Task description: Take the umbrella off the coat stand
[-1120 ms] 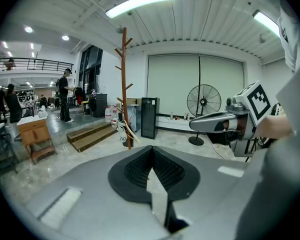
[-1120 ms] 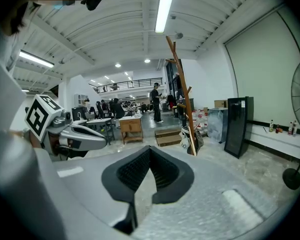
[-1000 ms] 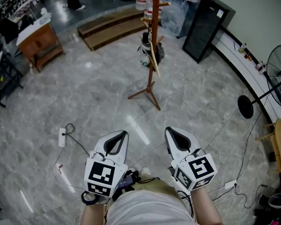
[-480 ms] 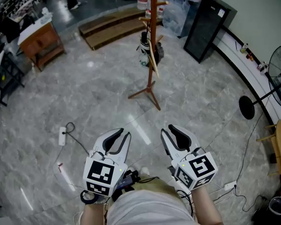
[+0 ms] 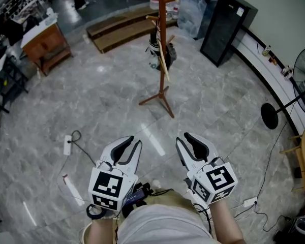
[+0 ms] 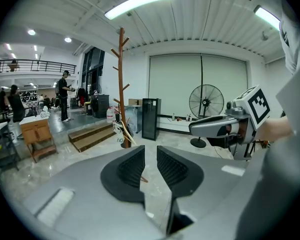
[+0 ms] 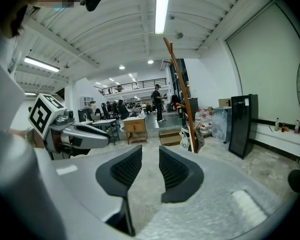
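Note:
A tall brown wooden coat stand rises from the marble floor well ahead of me. A long tan umbrella hangs slanted against its pole, beside a dark-and-white bag. My left gripper and right gripper are held low near my body, side by side, far short of the stand. Both point toward it. The right jaws have just been opening and hold nothing. The left jaws stand a little apart, also with nothing between them. The left gripper view has the stand at centre left; in the right gripper view the stand is right of centre.
A black cabinet stands right of the stand, with a floor fan further right. Wooden pallets and a wooden desk lie at the back left. A power strip with its cable rests on the floor at my left.
Both grippers' jaws were together a second ago and now stand apart. The hands have edged slightly toward the stand.

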The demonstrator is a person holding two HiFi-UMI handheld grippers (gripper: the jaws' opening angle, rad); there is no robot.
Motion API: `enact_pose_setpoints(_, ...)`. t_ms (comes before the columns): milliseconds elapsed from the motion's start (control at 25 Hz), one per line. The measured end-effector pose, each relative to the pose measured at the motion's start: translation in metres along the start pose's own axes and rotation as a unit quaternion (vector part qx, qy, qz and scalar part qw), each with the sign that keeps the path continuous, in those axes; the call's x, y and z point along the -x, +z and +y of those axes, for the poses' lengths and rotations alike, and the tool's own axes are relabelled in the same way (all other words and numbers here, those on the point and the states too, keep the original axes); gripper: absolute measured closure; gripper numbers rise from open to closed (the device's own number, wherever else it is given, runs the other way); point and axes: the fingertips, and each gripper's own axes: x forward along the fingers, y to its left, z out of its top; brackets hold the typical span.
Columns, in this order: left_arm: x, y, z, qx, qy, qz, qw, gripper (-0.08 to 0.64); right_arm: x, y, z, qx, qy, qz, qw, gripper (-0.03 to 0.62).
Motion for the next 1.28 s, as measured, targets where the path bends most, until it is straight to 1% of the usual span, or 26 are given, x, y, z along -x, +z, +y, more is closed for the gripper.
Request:
enact_pose_setpoints(120,-0.002,0.001,-0.006,0.002,0.001,-0.003,1.0,0.485,0.002,-0.002,-0.004,0.014,0.0,0.003,1.0,0.489)
enact_pose_setpoints(400,-0.005,-0.001,-0.005,0.006,0.007,-0.004,0.9999,0.485,-0.001,-0.001,-0.006,0.016,0.009,-0.001,1.0,0.489)
enact_pose_setpoints(600,-0.017,0.002,0.001,0.007,0.003,-0.004,1.0,0.485,-0.01,-0.004,-0.016,0.014,0.001,0.001,1.0,0.489)
enact_pose_setpoints(960,-0.05,0.01,0.021,0.003,-0.017,-0.005,0.9998,0.483,-0.035,0.004,-0.034,0.008,-0.015,-0.001,1.0,0.489)
enact_pose_setpoints(1280,-0.088,0.028,0.053,-0.002,-0.032,0.002,0.9995,0.479,-0.072,0.02,-0.056,0.003,-0.03,0.004,1.0,0.489)
